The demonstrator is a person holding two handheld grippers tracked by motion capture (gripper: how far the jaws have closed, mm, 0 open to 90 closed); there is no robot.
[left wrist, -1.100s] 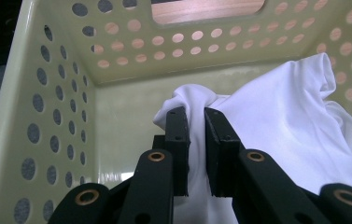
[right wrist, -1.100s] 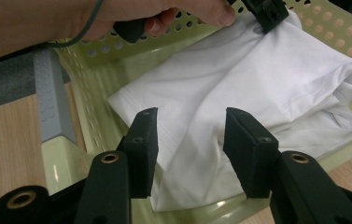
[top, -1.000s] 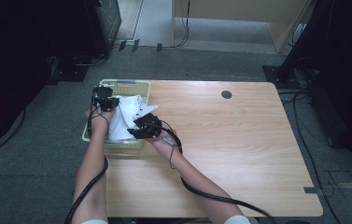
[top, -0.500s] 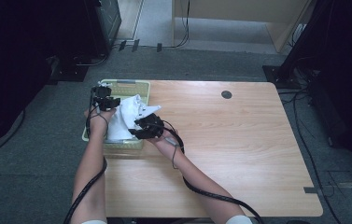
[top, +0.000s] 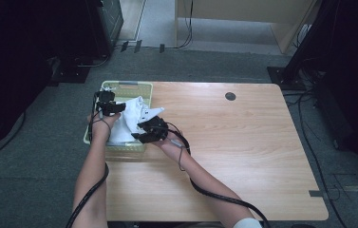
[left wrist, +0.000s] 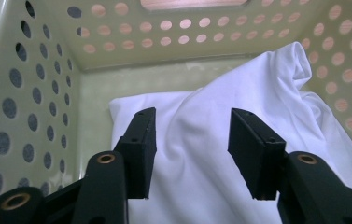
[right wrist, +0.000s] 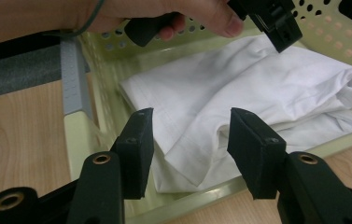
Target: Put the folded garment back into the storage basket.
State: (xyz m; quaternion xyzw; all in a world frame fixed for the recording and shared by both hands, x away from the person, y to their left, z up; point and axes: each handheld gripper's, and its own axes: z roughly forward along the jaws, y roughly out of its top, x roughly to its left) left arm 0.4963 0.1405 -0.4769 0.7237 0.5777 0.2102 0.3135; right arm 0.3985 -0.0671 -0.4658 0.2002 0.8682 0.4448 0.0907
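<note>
On the wooden worktop (top: 243,142), a white cloth (left wrist: 220,140) is already laid in the perforated basket (left wrist: 47,93). Nothing is gripped: the left gripper (left wrist: 192,149), its jaws just opened further, and the right gripper (right wrist: 190,149) are held half open with the cloth just ahead, its edge still draped over the rim.

A wooden tabletop (top: 243,152) is standing on grey carpet (top: 34,190). Cables (top: 186,28) are trailing across the floor beyond it, and dark equipment (top: 24,47) is flanking both sides.

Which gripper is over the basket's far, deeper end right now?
The left gripper, above the white cloth well inside the basket; the right gripper sits at the near rim.
</note>
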